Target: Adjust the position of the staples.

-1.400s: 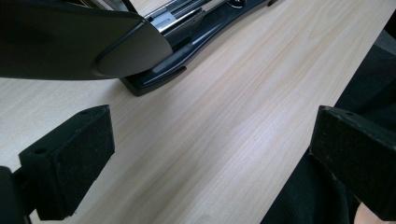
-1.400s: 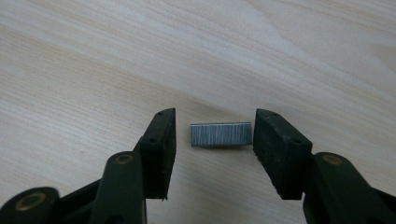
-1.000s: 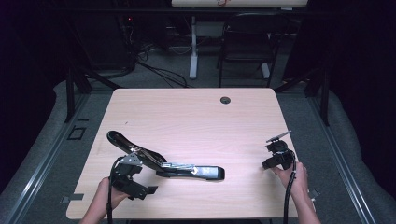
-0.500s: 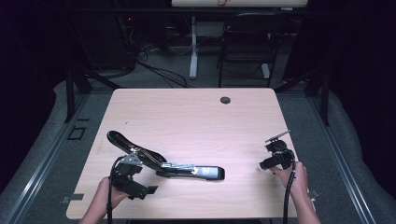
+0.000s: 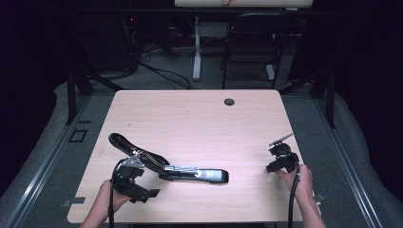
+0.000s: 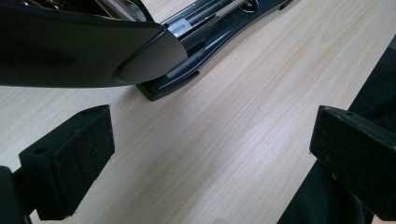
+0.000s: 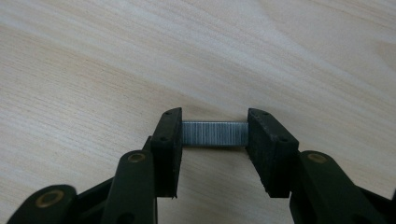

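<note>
A black stapler [image 5: 192,173] lies opened out near the front of the wooden table [image 5: 199,118], its base flat and its top arm [image 5: 130,148] raised toward the left. My left gripper [image 5: 140,183] sits just in front of the raised arm, open, with bare table between its pads [image 6: 70,158]; the stapler's arm [image 6: 93,51] and base [image 6: 196,56] lie just beyond. At the right edge, my right gripper [image 5: 280,161] has just been closing its jaws and now stands shut on a strip of staples [image 7: 215,134], a pad against each end, low over the table.
A round cable hole [image 5: 229,101] sits at the table's far edge. Behind the table stand a chair [image 5: 252,42] and a desk leg [image 5: 196,52], with cables on the floor. The table's right edge runs close to my right gripper.
</note>
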Tool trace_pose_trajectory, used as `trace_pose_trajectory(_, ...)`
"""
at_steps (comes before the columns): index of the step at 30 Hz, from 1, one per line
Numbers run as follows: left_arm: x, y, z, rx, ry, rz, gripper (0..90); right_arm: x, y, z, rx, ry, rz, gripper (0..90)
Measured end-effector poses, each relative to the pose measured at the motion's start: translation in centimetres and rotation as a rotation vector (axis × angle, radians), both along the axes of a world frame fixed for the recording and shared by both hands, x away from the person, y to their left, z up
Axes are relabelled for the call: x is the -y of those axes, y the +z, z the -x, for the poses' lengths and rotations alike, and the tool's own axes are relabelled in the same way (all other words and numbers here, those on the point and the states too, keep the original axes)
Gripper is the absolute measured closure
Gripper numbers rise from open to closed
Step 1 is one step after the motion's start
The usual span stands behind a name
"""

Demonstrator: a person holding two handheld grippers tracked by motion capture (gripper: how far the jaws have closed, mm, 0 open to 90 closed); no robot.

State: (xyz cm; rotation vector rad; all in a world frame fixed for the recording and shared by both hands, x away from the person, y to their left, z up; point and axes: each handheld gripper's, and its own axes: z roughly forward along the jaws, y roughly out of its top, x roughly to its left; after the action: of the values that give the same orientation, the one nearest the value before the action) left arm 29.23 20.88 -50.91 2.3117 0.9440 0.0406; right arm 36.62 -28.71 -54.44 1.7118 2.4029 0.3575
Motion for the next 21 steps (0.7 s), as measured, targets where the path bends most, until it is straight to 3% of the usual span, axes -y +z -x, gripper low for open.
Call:
trace_pose_trajectory(11,-0.1,0.0,0.0,-0.003,-0.001,-0.004,0.0,-1.1,1.2,0.4,0.065,0.018,-0.019,57.1)
trace_pose_trajectory(12,-0.1,0.0,-0.1,-0.003,-0.001,-0.004,0.0,-1.4,1.6,0.4,0.053,0.049,-0.008,57.1)
trace_pose_trajectory(15,-0.2,0.0,-0.1,-0.003,-0.001,-0.007,0.0,-2.1,1.7,0.6,0.082,0.062,-0.025,57.1)
trace_pose_trajectory(16,-0.2,0.0,-0.1,-0.003,0.0,-0.006,0.0,-2.2,1.9,0.6,0.068,0.083,-0.015,57.1)
trace_pose_trajectory(21,-0.4,0.0,-0.1,-0.006,0.004,-0.005,0.0,-3.3,2.4,1.0,0.081,0.127,-0.028,57.1)
